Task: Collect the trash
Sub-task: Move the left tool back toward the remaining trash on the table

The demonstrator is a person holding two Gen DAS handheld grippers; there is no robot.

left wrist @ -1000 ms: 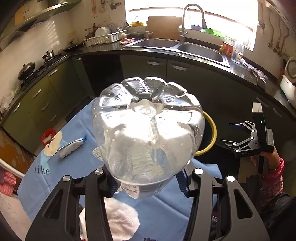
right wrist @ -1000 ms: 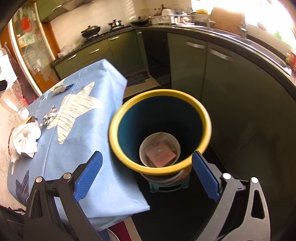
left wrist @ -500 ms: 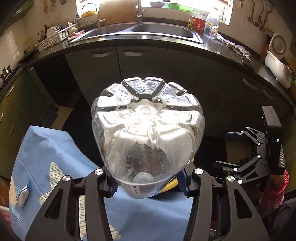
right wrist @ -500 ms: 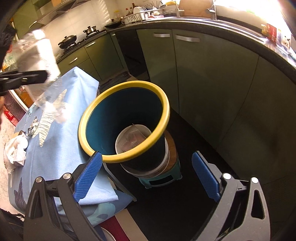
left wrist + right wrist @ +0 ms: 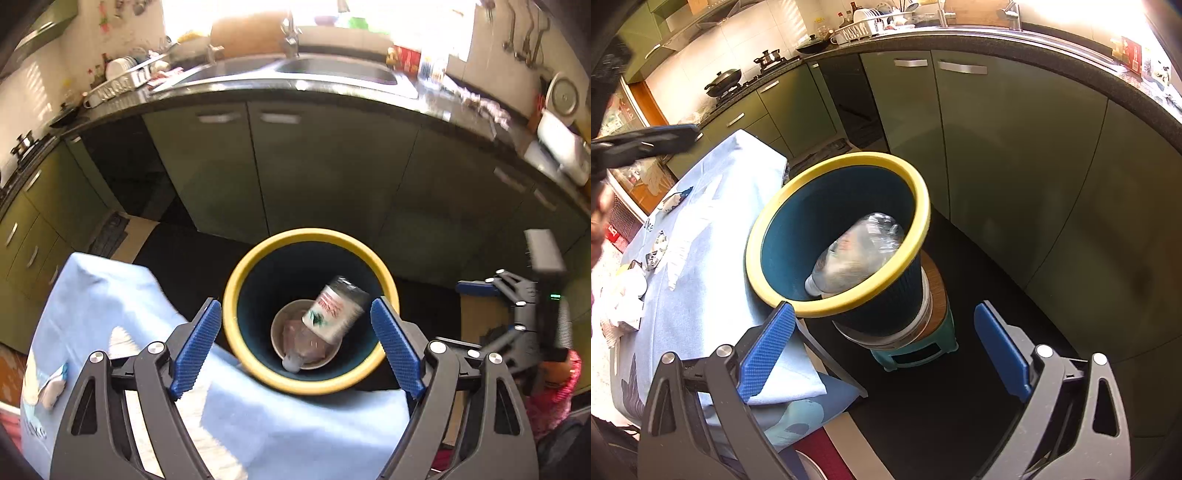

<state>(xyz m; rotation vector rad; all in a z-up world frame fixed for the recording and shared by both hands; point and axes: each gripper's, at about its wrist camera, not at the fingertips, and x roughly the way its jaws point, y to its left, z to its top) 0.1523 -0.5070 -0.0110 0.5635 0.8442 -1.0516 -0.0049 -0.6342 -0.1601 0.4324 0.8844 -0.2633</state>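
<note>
A clear plastic bottle (image 5: pixel 332 314) with a red and green label lies tilted, cap down, inside the dark blue bin with a yellow rim (image 5: pixel 236 295). My left gripper (image 5: pixel 295 321) hangs above the bin; its jaws are opening and nothing is between the blue pads. In the right wrist view the bottle (image 5: pixel 860 251) leans against the wall of the bin (image 5: pixel 923 206). My right gripper (image 5: pixel 884 317) stands open and empty just in front of the bin, and it also shows in the left wrist view (image 5: pixel 517 314).
The bin stands on a teal stool (image 5: pixel 916 350) beside a table with a blue cloth (image 5: pixel 713 229). On the cloth lie crumpled tissue (image 5: pixel 624 299), wrappers (image 5: pixel 657 251) and a small packet (image 5: pixel 51 384). Green cabinets (image 5: pixel 997 166) curve behind.
The left gripper carried the bottle from above the table to above the bin, opened, and the bottle dropped in. The right gripper shifted a little, so the bin sits further left.
</note>
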